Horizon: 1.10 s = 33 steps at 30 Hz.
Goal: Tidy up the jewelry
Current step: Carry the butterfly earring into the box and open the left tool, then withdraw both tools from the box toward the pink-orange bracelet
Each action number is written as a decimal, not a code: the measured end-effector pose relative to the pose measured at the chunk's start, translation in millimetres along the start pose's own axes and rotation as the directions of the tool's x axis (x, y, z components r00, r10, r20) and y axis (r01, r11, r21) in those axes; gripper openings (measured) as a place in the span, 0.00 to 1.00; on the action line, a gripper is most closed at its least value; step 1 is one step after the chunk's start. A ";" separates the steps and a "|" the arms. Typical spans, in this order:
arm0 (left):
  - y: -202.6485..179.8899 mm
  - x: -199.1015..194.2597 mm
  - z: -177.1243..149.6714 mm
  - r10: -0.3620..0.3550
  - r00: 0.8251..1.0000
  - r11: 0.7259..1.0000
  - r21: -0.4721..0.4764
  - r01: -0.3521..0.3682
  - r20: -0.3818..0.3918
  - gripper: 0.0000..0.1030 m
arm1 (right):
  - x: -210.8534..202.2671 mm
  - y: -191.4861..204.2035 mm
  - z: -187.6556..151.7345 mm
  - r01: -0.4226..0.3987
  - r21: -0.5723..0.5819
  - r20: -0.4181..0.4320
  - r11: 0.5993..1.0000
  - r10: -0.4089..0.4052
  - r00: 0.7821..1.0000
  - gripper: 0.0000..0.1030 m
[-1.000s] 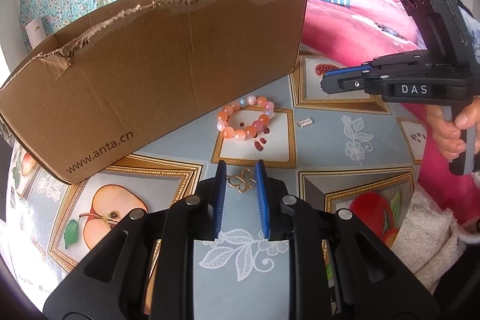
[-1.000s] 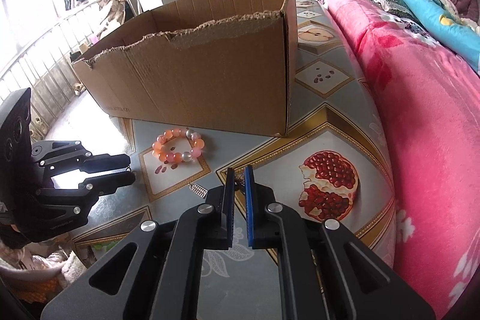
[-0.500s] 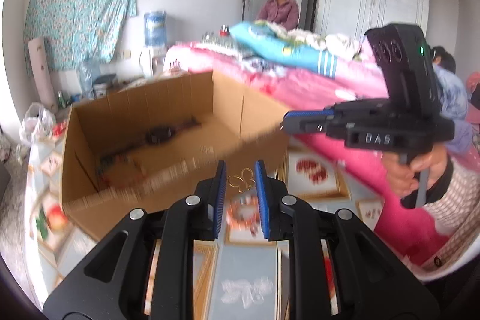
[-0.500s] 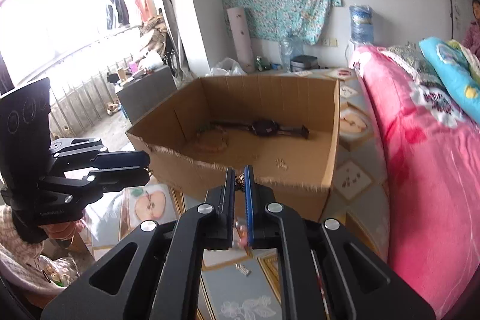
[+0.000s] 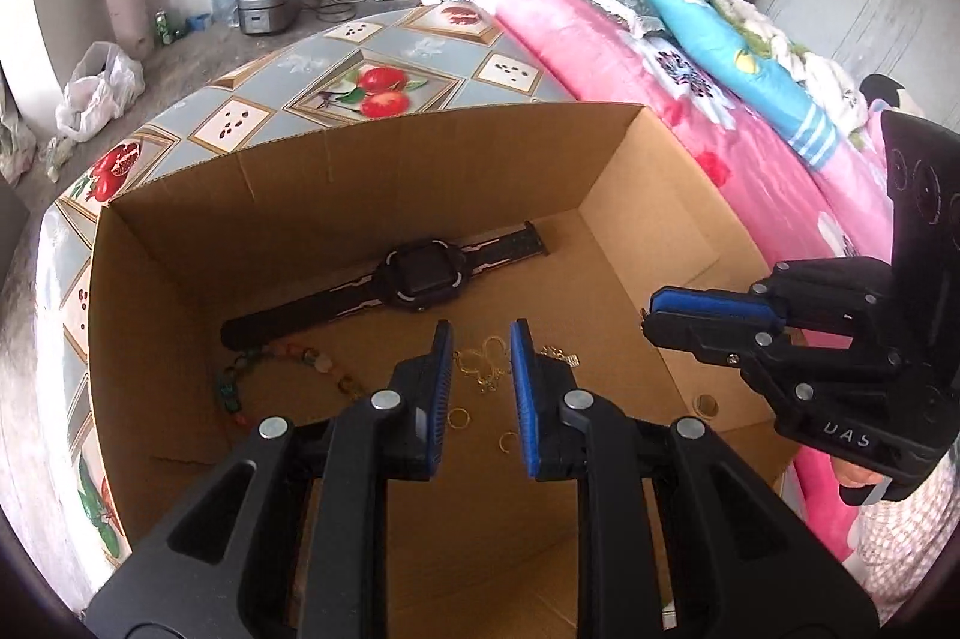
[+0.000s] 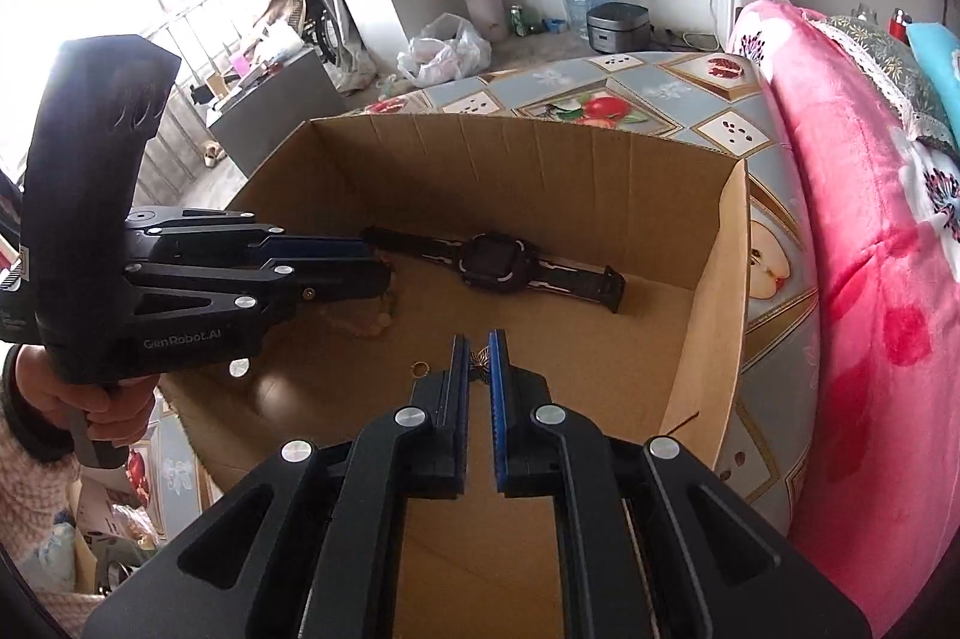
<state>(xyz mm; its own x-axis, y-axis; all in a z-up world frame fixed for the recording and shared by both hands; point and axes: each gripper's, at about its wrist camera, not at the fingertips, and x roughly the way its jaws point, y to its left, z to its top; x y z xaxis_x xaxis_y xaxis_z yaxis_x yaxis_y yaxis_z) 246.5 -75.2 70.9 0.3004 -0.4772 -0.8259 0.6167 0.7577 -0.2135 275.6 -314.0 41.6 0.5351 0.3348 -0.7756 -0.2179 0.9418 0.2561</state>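
While both grippers hang over the open box (image 5: pixel 630 195), the left gripper (image 5: pixel 480 339) pinches a gold clover piece (image 5: pixel 487 362) betw. narrow pads and the right gripper (image 6: pixel 478 345), nearly shut, nips a small charm (image 6: pixel 480 357); box floor lies straight below, watch (image 5: pixel 420 276) lengthwise beyond

Matt brown corrugated cardboard is seen in the box (image 5: pixel 336 195), its inner faces creased and its floor faintly grainy. A dark rubbery strap and glossy dark face are shown by the watch (image 5: pixel 420 276). Thin bright gold-coloured metal is seen in the ornament (image 5: pixel 486 360) between blue ribbed pads (image 5: pixel 521 387) set in matt black plastic. A glossy printed covering lies over the table (image 5: pixel 372 57), and soft plush pink cloth forms the blanket (image 6: pixel 870 279).
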 end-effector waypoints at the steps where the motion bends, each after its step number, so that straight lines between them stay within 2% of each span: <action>1: 2.9 3.9 1.0 0.004 1.000 1.000 -0.013 -0.004 -0.008 0.18 | 1.7 -1.3 1.5 0.005 0.002 -0.002 1.000 -0.005 1.000 0.07; 4: 10.5 9.6 1.6 -0.001 1.000 0.999 -0.048 0.000 -0.018 0.20 | 2.2 -5.1 3.9 0.009 0.008 0.012 1.000 -0.010 1.000 0.07; 7: 15.7 7.4 2.2 -0.006 1.000 0.997 -0.071 0.006 0.002 0.25 | -1.0 -7.5 4.0 0.006 0.022 0.027 1.000 -0.007 1.000 0.08; 15: 16.3 1.2 0.8 -0.036 0.999 0.996 -0.083 0.039 0.036 0.25 | -7.8 -9.6 2.0 0.008 0.031 0.041 0.999 -0.010 0.999 0.08; 18: 10.8 -8.1 -1.7 -0.051 0.994 0.997 -0.050 0.056 0.093 0.26 | -13.3 -8.6 -1.5 -0.010 0.032 0.053 0.999 0.009 0.999 0.08; 20: 7.1 -16.7 -6.6 -0.056 0.990 0.998 -0.023 0.059 0.132 0.32 | -16.7 -8.5 -3.7 -0.022 0.036 0.055 0.999 0.020 0.998 0.08; 22: 3.5 -25.0 -12.4 -0.052 0.984 0.999 0.001 0.053 0.168 0.34 | -19.7 -6.3 -6.8 -0.027 0.026 0.059 0.999 0.025 0.998 0.08; 25: 1.2 -37.2 -22.2 -0.034 0.980 0.999 0.011 0.033 0.198 0.34 | -25.0 -4.1 -15.5 -0.038 0.035 0.066 0.999 0.036 0.997 0.16; 28: -5.0 -64.0 -39.4 -0.059 0.964 0.998 0.043 0.050 0.259 0.36 | -37.3 1.2 -26.5 -0.065 0.028 0.092 0.998 0.062 0.994 0.17; 29: -9.0 -73.9 -47.4 -0.074 0.955 0.996 0.068 0.057 0.287 0.42 | -43.8 4.0 -31.8 -0.083 0.017 0.112 0.996 0.081 0.990 0.17; 31: -17.0 -91.8 -67.5 -0.105 0.936 0.991 0.110 0.071 0.337 0.49 | -58.2 10.0 -45.5 -0.128 -0.011 0.147 0.992 0.128 0.981 0.17; 33: -26.9 -104.2 -91.5 -0.152 0.924 0.982 0.163 0.099 0.351 0.53 | -72.5 16.5 -63.9 -0.172 -0.059 0.177 0.983 0.180 0.968 0.17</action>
<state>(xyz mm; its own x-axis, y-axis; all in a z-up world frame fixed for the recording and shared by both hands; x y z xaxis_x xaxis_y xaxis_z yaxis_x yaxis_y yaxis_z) 132.1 -5.1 114.9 0.4397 -0.7122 -0.5472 0.7538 0.6239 -0.2064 181.0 -324.8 65.2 0.6233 0.4988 -0.6023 -0.3546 0.8667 0.3508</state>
